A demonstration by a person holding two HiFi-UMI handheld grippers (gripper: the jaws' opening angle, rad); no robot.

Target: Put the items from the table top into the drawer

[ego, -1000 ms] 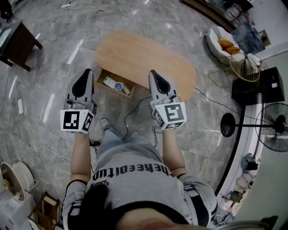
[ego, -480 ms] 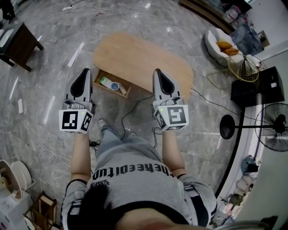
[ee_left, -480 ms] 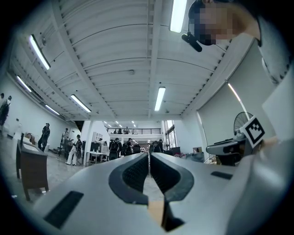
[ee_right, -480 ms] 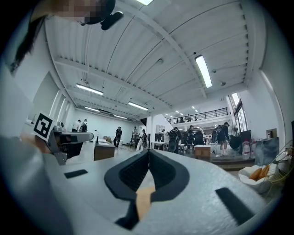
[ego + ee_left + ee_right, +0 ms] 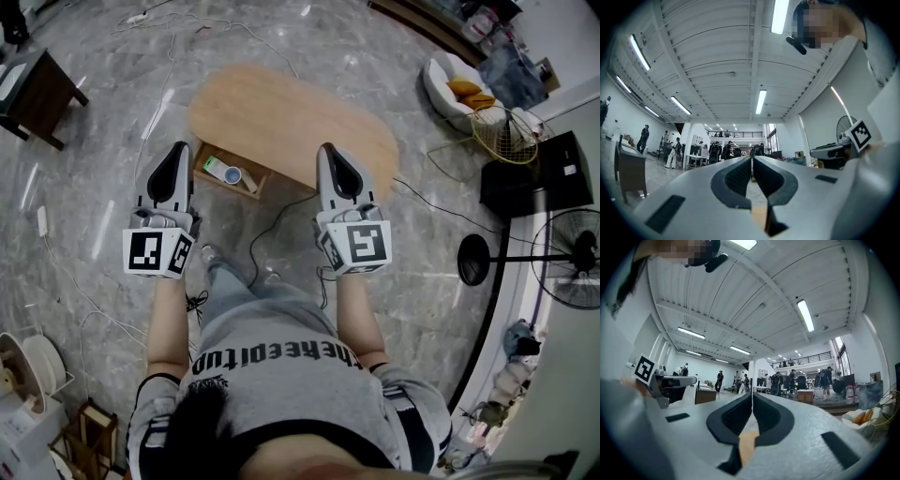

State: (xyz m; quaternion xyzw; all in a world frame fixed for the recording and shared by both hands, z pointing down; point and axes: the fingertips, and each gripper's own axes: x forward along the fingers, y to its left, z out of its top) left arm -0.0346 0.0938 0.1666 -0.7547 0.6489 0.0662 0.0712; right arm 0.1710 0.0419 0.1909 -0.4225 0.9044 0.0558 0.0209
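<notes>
Left gripper (image 5: 177, 150): held out level over the floor; jaws clenched together, nothing between the ribbed pads (image 5: 737, 177); in the head view its tip shows just left of the drawer (image 5: 223, 186).

Right gripper (image 5: 329, 152): held out level, parallel to the left one and well apart from it; jaws likewise clenched together on nothing, pads (image 5: 736, 416) meeting along a thin line; in the head view its tip overlaps the near edge of the table (image 5: 291, 112).

Drawer: pulled open from under the table's near edge, toward its left end.

Task items: all lie inside the open drawer; a white and green item (image 5: 217, 167) sits at the drawer's left end; a round blue and white item (image 5: 234, 175) sits just beside it near the middle; a pale item (image 5: 249, 184) lies toward the right end; their kind cannot be told at this size.

Black cable (image 5: 279, 221): runs across the floor from under the table's near edge toward the person's feet.
</notes>
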